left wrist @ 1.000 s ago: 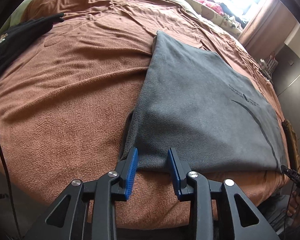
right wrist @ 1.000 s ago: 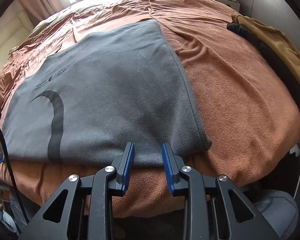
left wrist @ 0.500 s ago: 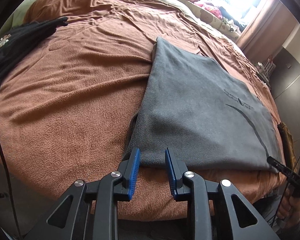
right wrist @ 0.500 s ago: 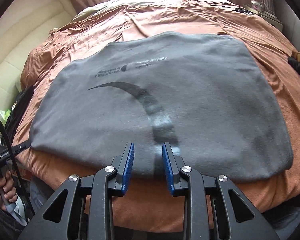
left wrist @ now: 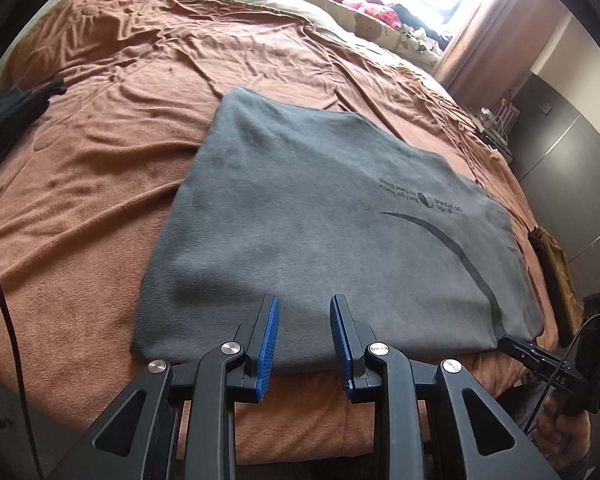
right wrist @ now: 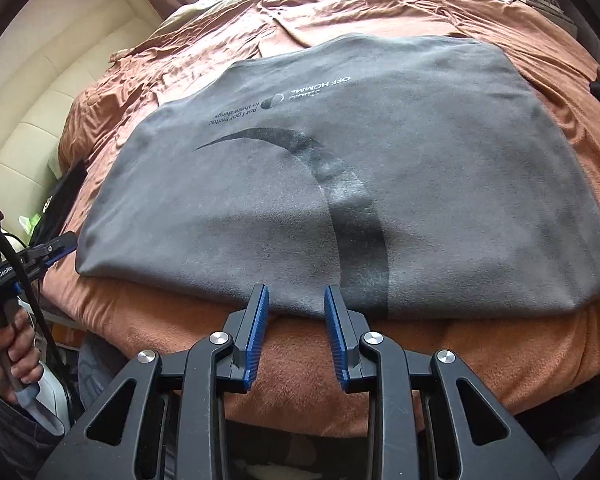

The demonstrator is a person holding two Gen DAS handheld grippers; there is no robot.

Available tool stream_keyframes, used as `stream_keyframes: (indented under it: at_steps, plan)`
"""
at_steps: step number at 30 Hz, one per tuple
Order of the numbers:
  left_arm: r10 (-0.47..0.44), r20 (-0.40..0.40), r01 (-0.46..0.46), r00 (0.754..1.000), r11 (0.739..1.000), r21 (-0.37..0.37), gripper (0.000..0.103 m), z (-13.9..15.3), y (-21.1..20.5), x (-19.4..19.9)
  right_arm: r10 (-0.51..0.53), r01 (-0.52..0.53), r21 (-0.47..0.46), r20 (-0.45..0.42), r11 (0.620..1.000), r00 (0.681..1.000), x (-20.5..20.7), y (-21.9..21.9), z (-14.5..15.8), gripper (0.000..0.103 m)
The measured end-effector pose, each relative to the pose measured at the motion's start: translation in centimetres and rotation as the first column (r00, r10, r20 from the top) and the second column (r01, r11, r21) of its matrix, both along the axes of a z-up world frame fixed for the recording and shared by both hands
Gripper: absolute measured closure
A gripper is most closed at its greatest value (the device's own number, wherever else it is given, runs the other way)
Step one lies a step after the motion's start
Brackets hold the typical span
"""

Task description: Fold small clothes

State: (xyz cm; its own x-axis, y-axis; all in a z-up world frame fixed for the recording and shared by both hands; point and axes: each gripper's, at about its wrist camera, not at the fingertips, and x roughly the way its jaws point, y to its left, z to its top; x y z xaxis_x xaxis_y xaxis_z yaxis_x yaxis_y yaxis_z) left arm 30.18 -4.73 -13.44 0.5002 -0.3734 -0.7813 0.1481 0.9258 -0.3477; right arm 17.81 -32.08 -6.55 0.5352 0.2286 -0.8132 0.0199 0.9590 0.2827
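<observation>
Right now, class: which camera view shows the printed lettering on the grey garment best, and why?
The right wrist view: the printed lettering sits near the middle of the picture on the grey garment, large enough to make out words, though upside down. In the left wrist view the same lettering is smaller, off to the right, and too blurred to read.

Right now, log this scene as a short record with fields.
surface: brown blanket on a bed
garment: grey shirt, folded, lying flat, dark curved print and small text on top
left gripper: open, empty, over the shirt's near edge
right gripper: open, empty, at the shirt's near edge
other clothes: black garment at the blanket's edge
</observation>
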Motion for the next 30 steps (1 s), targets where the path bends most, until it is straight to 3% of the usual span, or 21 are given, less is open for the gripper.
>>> stream_keyframes:
  at_steps: [12,19,25,30]
  plan:
    - [-0.102,-0.008,0.102,0.995,0.995,0.006,0.074,-1.0,-5.5,0.2,-0.087,0.087,0.017,0.011,0.996,0.996,-2.7,-2.1,0.7,0.078]
    - [-0.094,-0.094,0.094,0.991,0.996,-0.007,0.077,-4.0,-4.4,0.1,-0.056,0.055,0.011,0.025,0.998,0.998,-2.2,-1.1,1.1,0.078]
    - [-0.142,-0.108,0.142,0.984,0.990,-0.013,0.077,-3.6,-3.9,-0.8,-0.005,0.005,0.017,0.015,1.000,1.000,-0.6,0.5,0.4,0.078]
    - [-0.093,-0.105,0.087,0.990,0.995,-0.057,0.077,-2.7,-1.4,-1.3,0.053,-0.053,0.012,0.008,0.999,0.999,1.0,2.1,-0.2,0.078]
